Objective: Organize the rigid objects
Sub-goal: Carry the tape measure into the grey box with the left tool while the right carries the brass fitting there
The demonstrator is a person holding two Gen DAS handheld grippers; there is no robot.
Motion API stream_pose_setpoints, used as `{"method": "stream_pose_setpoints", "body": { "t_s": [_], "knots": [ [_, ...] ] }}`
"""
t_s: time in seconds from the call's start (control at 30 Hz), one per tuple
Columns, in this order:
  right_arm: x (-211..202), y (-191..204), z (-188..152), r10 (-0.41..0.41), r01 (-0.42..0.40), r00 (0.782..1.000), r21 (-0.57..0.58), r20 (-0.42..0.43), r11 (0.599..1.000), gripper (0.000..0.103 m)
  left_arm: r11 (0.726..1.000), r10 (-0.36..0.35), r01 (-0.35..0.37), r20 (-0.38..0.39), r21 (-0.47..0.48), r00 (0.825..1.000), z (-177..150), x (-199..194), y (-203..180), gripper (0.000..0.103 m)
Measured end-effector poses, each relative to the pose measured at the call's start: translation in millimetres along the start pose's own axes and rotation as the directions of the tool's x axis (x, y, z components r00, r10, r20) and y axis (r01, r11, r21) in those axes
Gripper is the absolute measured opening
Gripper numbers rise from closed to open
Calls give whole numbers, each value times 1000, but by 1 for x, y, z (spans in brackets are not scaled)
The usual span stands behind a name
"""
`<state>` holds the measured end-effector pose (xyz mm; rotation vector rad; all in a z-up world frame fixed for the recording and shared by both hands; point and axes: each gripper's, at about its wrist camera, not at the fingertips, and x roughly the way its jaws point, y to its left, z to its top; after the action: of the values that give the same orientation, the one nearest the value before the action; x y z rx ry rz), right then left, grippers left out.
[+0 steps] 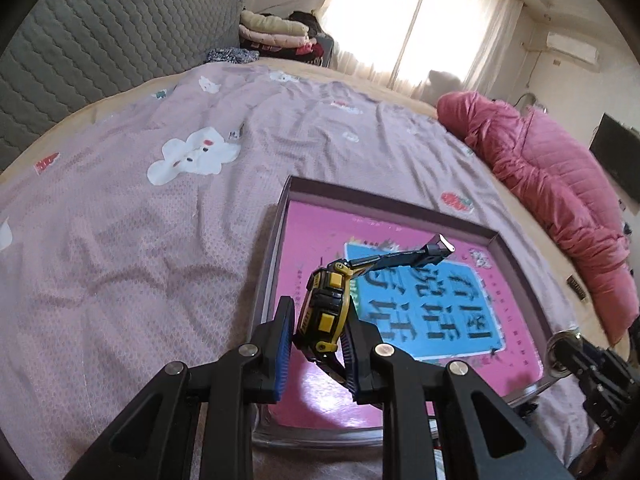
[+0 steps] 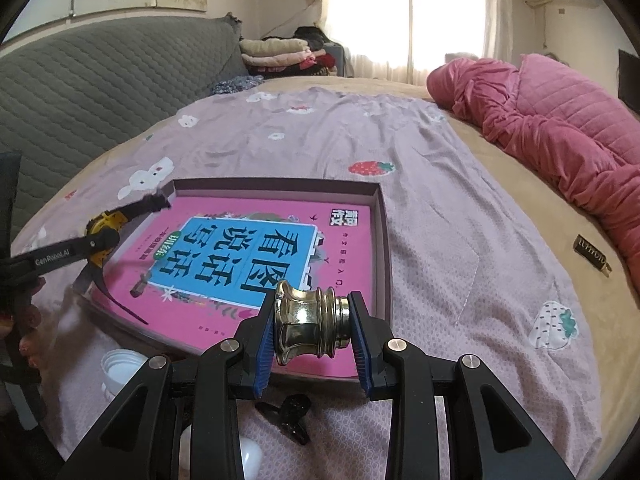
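Two grips: my left gripper (image 1: 316,344) clamps one blocky yellow-black watch (image 1: 326,312); my right gripper (image 2: 314,330) clamps one shiny, ridged gold knob (image 2: 310,324).

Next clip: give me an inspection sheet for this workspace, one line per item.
Surface: bed under a lilac sheet with strawberry and bunny prints, wrinkled.
Job's things: shallow box holding a pink book; black-and-yellow watch; brass knob.
Clutter: white cap, small black piece and a white rounded item near the box's front edge; dark tag at right.
Grippers: left claw shut on the watch over the box; right claw shut on the brass knob.
Cables: nothing seen.
Surroundings: grey quilted headboard, folded clothes, pink quilted coat, curtained window.
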<state>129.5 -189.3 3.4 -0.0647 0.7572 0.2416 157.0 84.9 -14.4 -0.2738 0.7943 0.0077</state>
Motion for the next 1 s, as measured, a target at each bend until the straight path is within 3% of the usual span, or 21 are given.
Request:
{"method": "stream_pose_setpoints", "body": {
  "t_s": [0.37,0.87,1.0],
  "knots": [
    [14,1,-5,-20,18,997,-21,-74,1000,34,995,54,-51,-34,86,998,-6,8,-11,23],
    [22,1,-7,-112,102,988,-97,-104,990,34,993,62,-55,-62,108,996,-10,12,-14,23],
    [28,-1,-7,-102,92,987,-91,-121,992,34,992,63,-55,-72,115,995,-11,14,-16,23]
  ]
}}
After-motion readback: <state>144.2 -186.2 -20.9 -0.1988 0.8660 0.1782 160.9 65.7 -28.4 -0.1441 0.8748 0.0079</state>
